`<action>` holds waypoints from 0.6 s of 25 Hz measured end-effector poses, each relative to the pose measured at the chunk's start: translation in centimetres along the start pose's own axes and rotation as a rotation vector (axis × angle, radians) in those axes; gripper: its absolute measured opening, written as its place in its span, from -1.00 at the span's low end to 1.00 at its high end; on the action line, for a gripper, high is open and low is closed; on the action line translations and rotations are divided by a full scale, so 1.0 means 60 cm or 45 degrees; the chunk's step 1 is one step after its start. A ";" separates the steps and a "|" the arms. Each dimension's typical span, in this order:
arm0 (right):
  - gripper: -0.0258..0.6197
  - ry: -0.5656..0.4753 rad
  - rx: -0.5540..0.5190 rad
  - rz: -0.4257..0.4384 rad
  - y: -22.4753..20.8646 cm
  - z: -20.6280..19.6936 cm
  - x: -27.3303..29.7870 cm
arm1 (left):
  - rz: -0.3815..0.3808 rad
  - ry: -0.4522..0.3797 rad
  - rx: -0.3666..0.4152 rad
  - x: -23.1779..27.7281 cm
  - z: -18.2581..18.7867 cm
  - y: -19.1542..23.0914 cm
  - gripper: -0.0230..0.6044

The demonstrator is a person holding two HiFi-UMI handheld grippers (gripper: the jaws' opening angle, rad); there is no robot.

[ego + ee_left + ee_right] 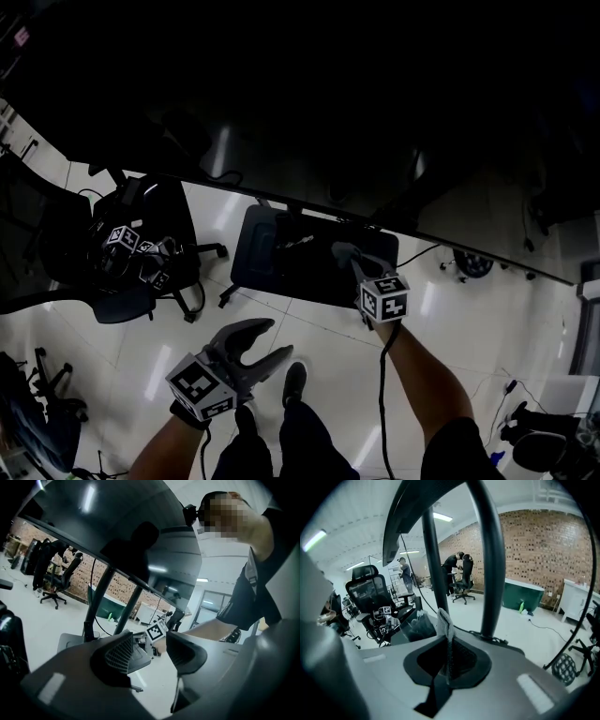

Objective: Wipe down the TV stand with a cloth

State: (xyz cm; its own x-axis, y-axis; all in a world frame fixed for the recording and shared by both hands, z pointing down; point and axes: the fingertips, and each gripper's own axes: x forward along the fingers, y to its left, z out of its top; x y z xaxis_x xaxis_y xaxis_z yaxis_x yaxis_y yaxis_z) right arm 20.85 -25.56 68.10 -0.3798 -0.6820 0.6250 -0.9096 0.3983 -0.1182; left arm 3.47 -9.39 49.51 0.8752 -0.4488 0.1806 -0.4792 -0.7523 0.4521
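The TV stand's dark flat base point(281, 255) lies on the white floor under the big black screen point(281, 84). My right gripper point(349, 255) hangs over the base's right part with its jaws closed together. In the right gripper view the right gripper point(445, 620) shows only a thin meshed edge between the tips. A crumpled grey bundle point(417, 623), perhaps the cloth, lies on the base just beyond it, beside the stand's two poles point(491, 573). My left gripper point(251, 345) is held lower, off the base, with the left gripper point(150, 641) wide open and nothing between its fingers.
A black office chair point(141, 248) with spare marker cubes point(122, 236) on its seat stands left of the base. Cables point(427, 251) and a castor point(469, 264) lie to the right. The person's shoe point(293, 382) is below the base. People stand at a far desk point(459, 569).
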 end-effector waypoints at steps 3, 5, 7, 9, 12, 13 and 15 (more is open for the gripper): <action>-0.87 0.041 -0.012 0.042 0.035 -0.029 0.037 | 0.008 0.008 0.004 0.001 0.002 0.004 -0.15; -0.87 0.045 -0.021 0.058 0.051 -0.025 0.069 | 0.015 0.012 -0.002 0.001 -0.002 0.008 -0.15; -0.87 0.050 -0.034 0.060 0.060 -0.014 0.105 | 0.020 0.010 -0.018 0.002 -0.008 0.010 -0.15; -0.87 0.072 -0.080 0.048 0.063 -0.003 0.142 | 0.024 0.006 -0.033 0.002 -0.014 0.012 -0.15; -0.87 0.118 -0.163 0.032 0.064 0.008 0.186 | 0.032 0.003 -0.054 0.004 -0.023 0.018 -0.15; -0.87 0.135 -0.190 0.030 0.064 0.010 0.197 | 0.039 0.007 -0.067 0.005 -0.028 0.021 -0.15; -0.87 0.177 -0.255 0.029 0.066 0.008 0.216 | 0.046 0.013 -0.082 0.007 -0.036 0.026 -0.15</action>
State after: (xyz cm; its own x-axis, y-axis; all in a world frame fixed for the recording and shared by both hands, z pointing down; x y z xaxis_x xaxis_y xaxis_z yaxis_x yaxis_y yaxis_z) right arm 12.22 -33.12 75.33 -0.3600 -0.5859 0.7260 -0.8444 0.5356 0.0135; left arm 3.25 -9.71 52.16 0.8581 -0.4699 0.2070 -0.5056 -0.7028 0.5005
